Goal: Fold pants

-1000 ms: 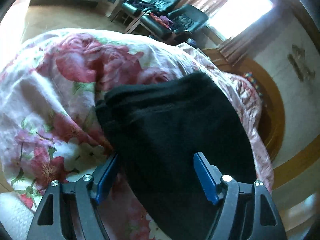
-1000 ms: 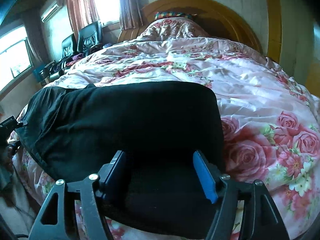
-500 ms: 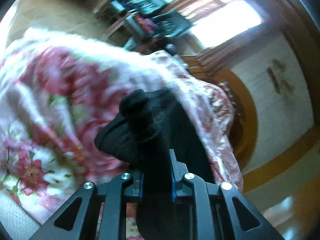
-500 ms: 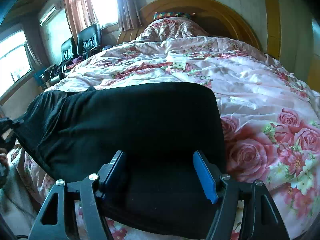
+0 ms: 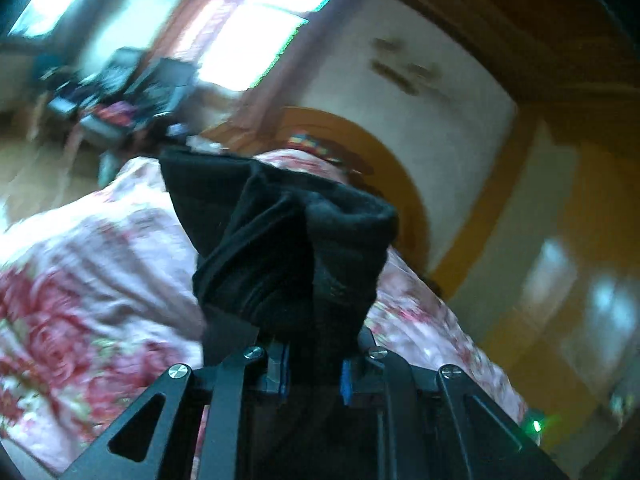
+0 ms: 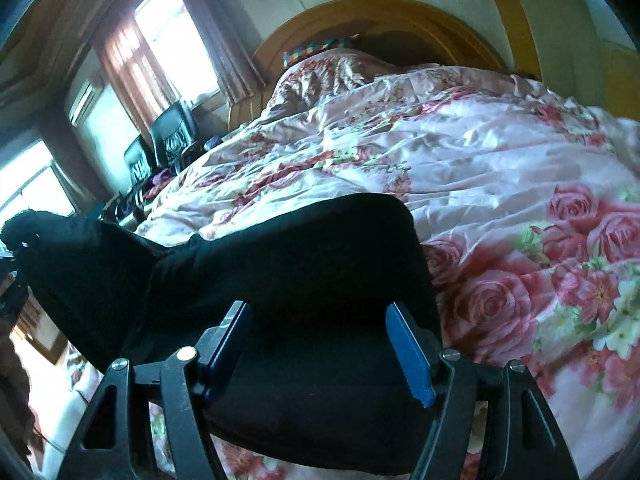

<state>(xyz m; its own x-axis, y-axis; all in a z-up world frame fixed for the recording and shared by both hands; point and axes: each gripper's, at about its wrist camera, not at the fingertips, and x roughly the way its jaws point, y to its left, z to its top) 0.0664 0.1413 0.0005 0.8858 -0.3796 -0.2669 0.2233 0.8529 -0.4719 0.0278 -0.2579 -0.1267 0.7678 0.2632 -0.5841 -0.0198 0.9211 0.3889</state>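
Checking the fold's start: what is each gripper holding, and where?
Left gripper clamps the black pants at a bunched end; right gripper is open, holding nothing.

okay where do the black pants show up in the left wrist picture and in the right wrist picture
Left wrist: the pants fill the centre, bunched and clamped in the left gripper.
Right wrist: they lie across the lower centre and left, flat under the open right gripper, with the far-left end raised.
Shared landmark: the arched wooden headboard behind the floral quilt.
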